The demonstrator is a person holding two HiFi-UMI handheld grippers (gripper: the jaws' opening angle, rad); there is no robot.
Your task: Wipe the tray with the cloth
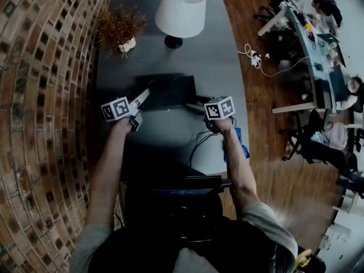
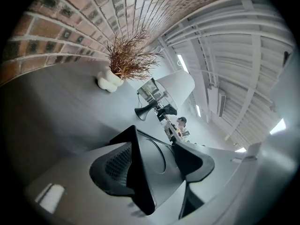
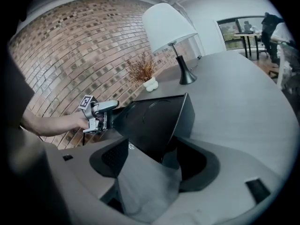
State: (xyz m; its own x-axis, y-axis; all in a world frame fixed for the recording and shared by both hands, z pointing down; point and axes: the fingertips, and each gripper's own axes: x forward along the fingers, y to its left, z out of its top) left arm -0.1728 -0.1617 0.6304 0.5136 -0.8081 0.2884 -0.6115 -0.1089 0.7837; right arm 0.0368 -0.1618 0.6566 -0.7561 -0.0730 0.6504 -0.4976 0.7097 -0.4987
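White lamp [image 1: 181,13] beside dried plant [image 1: 120,30] on grey table [image 1: 227,67]

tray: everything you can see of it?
Dark, matte, rectangular tray with a low raised rim and a faint circle marked in its floor. It sits on the grey table, nearer the person than the lamp. Its left corner stands between the open jaws of the left gripper; its right corner meets the grey cloth held in the right gripper.

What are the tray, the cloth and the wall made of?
The tray looks like plastic, maybe metal: dark, smooth, dull sheen. The cloth is soft grey fabric: it folds and droops. The wall is brick: rough blocks with pale mortar lines.
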